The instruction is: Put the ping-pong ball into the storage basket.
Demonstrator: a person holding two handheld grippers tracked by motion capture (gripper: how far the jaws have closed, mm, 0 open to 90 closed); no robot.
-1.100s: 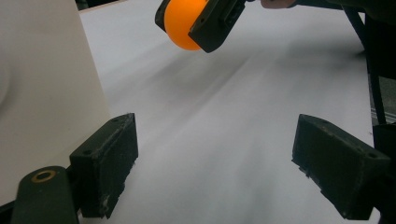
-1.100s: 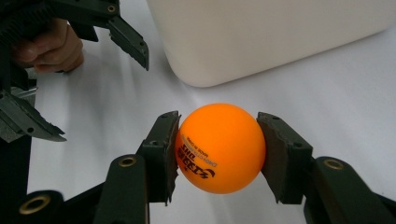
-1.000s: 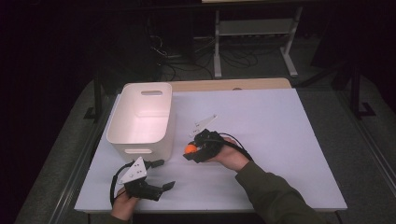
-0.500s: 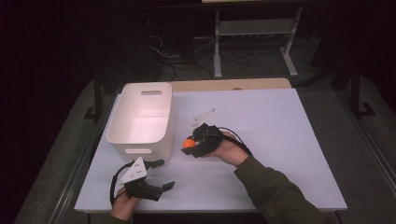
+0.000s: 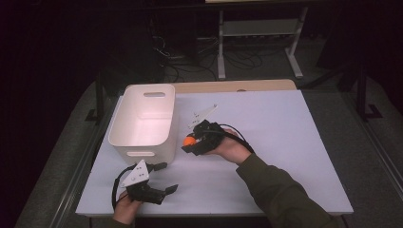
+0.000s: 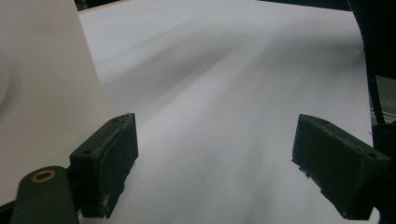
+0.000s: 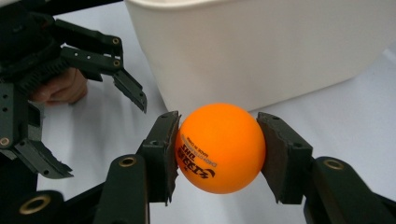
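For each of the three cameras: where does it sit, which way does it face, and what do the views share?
High view: above the near edge, looking forward and down on the white table; both forearms, left gripper, right gripper.
Left gripper view: between open jaws, across the table past the white plastic bin.
Right gripper view: toward the bin, jaws clamping the orange ping-pong ball; left gripper beyond.
Shared: bin and table.

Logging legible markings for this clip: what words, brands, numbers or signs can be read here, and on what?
On the orange ball, held between the right gripper jaws: black print, upside down in the right gripper view. The large word looks like "SHEETS", uncertain; the small line above it is too small to read.
White bin: no print visible.
Left gripper: no print visible.
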